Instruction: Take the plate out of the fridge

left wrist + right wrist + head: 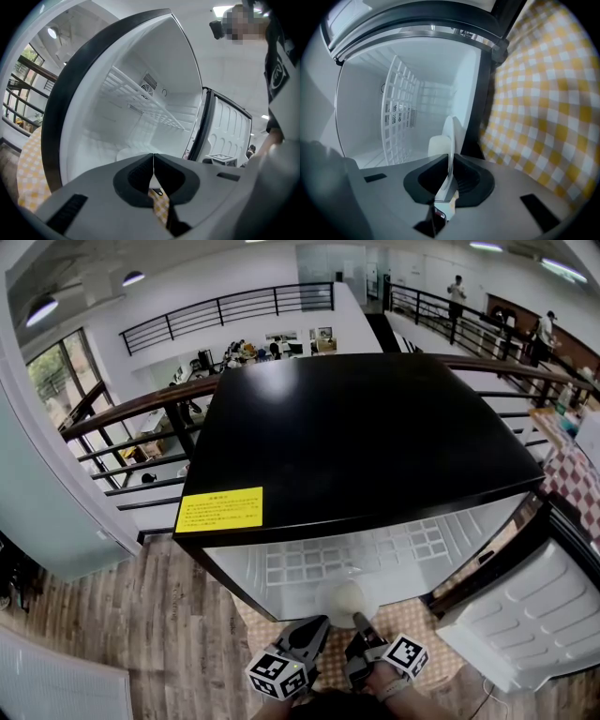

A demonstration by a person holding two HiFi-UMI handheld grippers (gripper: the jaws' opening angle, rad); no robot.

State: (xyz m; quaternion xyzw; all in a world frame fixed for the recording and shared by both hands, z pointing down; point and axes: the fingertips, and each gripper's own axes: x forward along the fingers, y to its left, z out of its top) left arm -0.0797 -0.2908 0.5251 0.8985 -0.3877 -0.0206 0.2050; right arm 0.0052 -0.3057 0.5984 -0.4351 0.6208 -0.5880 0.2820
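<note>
Fridge (pixel 356 437) open; plate (pixel 453 133) rim pinched in right hand-held gripper (pixel 449 177); left hand-held gripper (pixel 153 172) closed, empty

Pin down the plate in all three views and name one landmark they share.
Head view: the plate is at bottom centre, at the open front of the fridge.
Left gripper view: the plate is probably the pale disc on the fridge floor, just above the shut, empty jaws.
Right gripper view: the plate is at centre, edge-on, gripped between the jaws.
Shared landmark: the yellow checked cloth.
</note>
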